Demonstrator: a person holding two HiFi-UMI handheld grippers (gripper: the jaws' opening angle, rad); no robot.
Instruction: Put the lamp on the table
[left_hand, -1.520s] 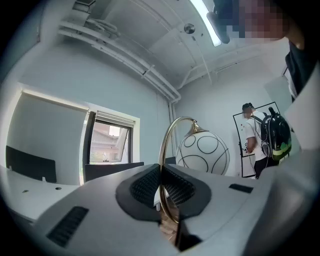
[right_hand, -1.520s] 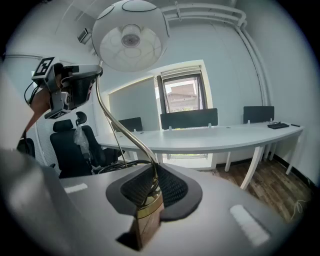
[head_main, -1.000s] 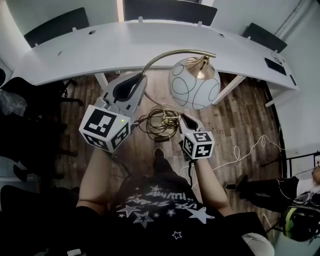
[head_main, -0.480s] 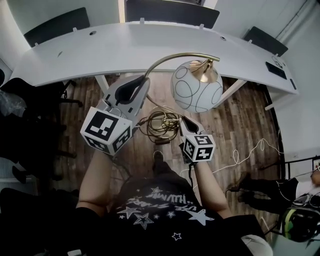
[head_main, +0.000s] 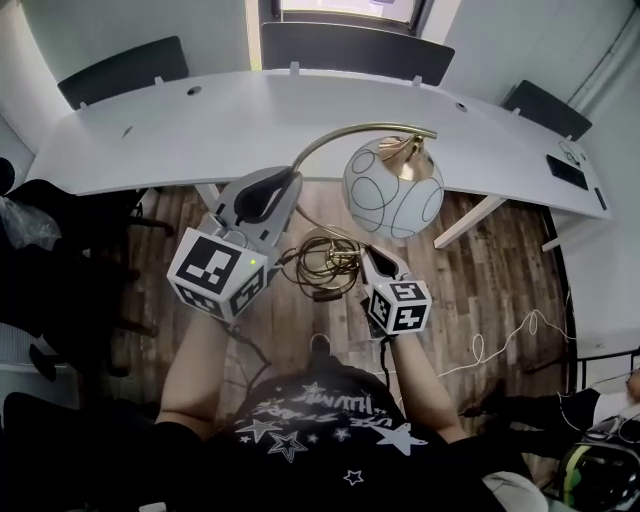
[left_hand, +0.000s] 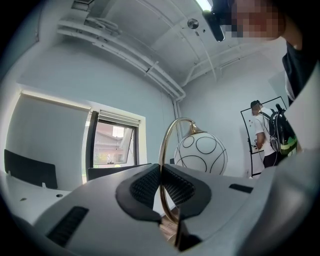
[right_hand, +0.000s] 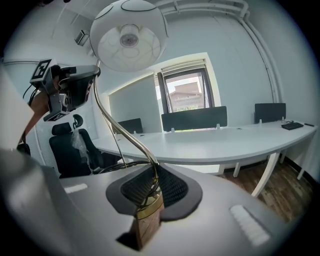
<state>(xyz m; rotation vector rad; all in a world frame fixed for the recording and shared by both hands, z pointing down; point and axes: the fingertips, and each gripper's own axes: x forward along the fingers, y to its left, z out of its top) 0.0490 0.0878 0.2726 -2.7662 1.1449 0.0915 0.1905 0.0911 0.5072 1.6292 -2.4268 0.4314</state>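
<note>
The lamp has a white globe shade (head_main: 393, 190) with thin black rings, a curved brass arm (head_main: 335, 137) and a wooden base block (right_hand: 147, 221). It hangs in the air above the wood floor, just short of the white curved table (head_main: 200, 125). My left gripper (head_main: 272, 188) is shut on the brass arm (left_hand: 165, 150) partway up, with the globe (left_hand: 201, 154) just beyond it. Lower down, my right gripper (head_main: 372, 262) is shut on the lamp's foot, where arm and base meet (right_hand: 152, 185). A coiled cord (head_main: 320, 262) dangles between the two grippers.
Black chairs (head_main: 345, 45) stand behind the table, and a black office chair (right_hand: 65, 150) stands at the left. A dark flat object (head_main: 567, 170) lies on the table's right end. White cables (head_main: 520, 335) trail on the floor. A person (left_hand: 262, 135) stands at the far wall.
The table has come closer in the head view, and the lamp, held in both grippers, now reaches its near edge. Both grips are unchanged.
</note>
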